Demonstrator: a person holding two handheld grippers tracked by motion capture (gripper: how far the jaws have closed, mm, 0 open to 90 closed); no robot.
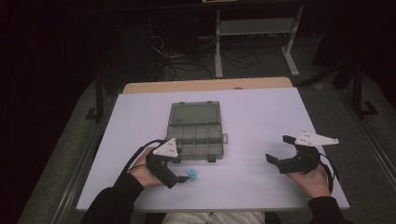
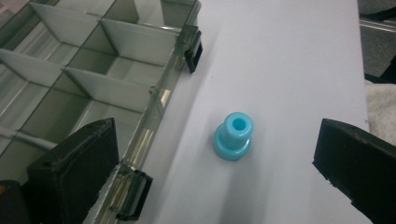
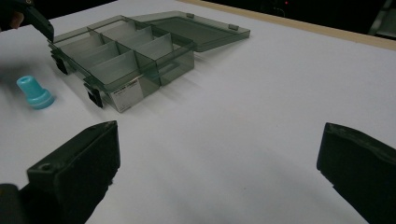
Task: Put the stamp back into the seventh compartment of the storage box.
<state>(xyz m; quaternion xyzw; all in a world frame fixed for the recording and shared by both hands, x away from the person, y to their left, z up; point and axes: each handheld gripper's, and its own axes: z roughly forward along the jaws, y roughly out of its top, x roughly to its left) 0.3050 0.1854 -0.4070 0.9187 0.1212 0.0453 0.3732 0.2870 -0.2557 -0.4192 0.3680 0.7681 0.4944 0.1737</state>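
Left gripper view: the blue plug stands upright, flange down, beside the open box. The left gripper gapes wide around it, untouched; the right gripper gapes empty.

Both claws agape.

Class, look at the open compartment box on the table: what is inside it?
The compartment box shows only bare dividers and empty cells, its lid laid open behind. The left gripper jaw covers part of a near cell. The blue piece stands outside, on the table.
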